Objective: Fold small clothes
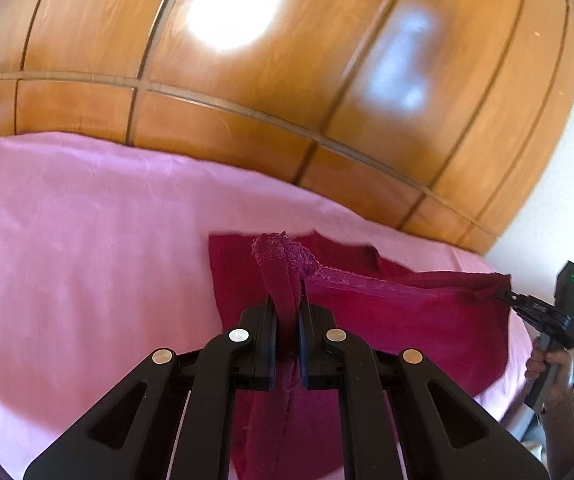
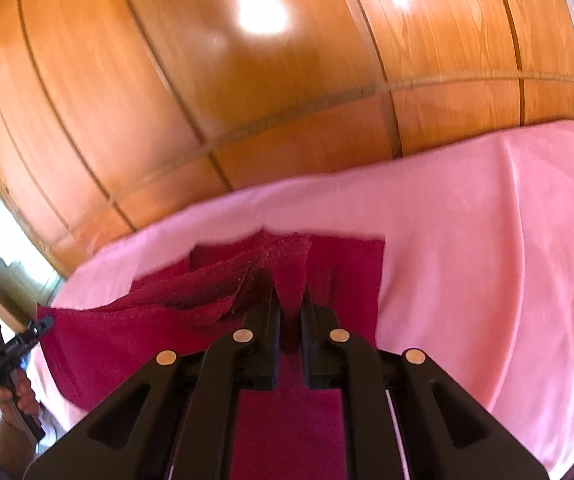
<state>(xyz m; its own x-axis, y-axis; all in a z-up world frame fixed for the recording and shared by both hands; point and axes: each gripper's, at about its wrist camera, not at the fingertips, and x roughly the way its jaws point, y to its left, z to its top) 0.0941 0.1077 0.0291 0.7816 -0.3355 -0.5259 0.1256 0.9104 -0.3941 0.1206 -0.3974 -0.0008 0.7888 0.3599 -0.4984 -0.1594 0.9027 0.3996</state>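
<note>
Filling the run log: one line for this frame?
left gripper: shut on red cloth | right gripper: shut on red cloth | cloth: lifted over pink sheet

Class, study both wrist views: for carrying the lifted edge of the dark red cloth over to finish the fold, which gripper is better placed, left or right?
Neither clearly. The left gripper and right gripper each pinch a corner of the red cloth, its edge stretched between them above the pink sheet; probably both should move together.
</note>
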